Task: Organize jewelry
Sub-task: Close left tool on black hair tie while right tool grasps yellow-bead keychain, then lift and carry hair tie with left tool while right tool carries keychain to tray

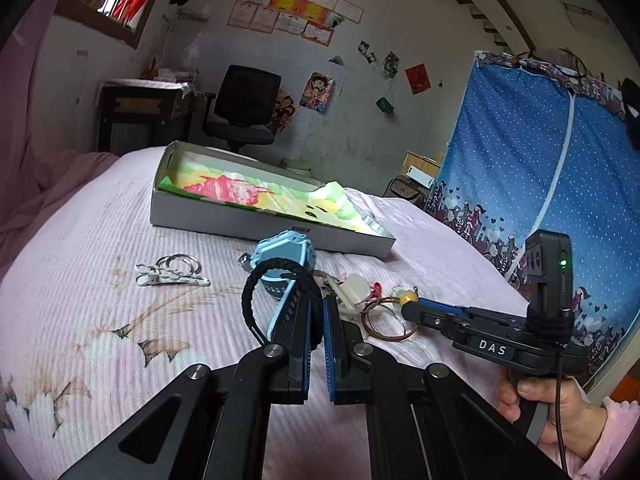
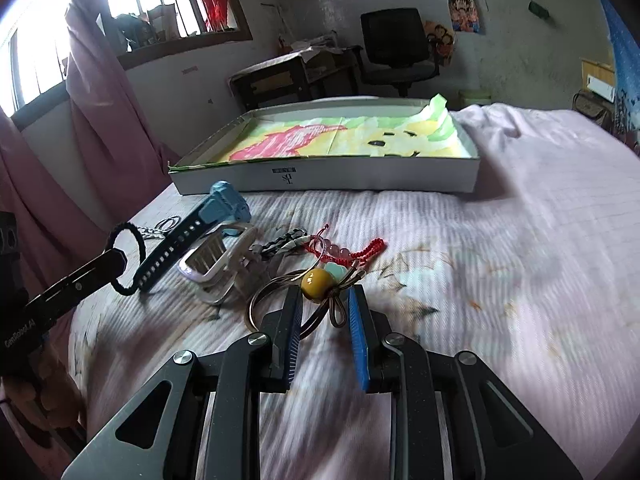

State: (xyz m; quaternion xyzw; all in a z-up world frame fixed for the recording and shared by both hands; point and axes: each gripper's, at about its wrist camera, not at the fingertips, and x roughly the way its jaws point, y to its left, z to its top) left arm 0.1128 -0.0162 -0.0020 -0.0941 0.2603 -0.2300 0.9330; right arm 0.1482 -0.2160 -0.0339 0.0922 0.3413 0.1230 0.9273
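So far nothing has reached the box point(image 2: 328, 178); its bright cartoon cloth lining lies bare, well beyond both pairs of jaws, and every piece I can see is on the pink bedspread point(image 1: 100, 280) or only just gripped.

Between the jaws of the left gripper point(image 1: 318, 312) sits the black braided hair tie point(image 1: 256, 300); the jaws are pressed right together on its cord, and the loop stands up to their left, seemingly clear of the bedspread. Just past those fingertips lies the blue watch point(image 1: 280, 252), its strap running back beside the left finger; off to the left of the jaws, well apart, a small bunch of metal rings on a spotted strap point(image 1: 172, 272) rests alone.

The right gripper point(image 2: 326, 300) has its jaws drawn in to a narrow gap around the thin brown wire bangle point(image 2: 280, 284) with the mustard-yellow bead point(image 2: 317, 279); the bead sits right at the fingertips, and whether the pads truly bite on the wire I cannot tell. Just ahead of them lie a red cord bracelet with pink beads point(image 2: 352, 250) and, to the left, a white hair claw point(image 2: 220, 264).

By my reckoning the sorting has barely begun; two pieces are in hand at most, and the watch, claw, bracelet and rings all remain.
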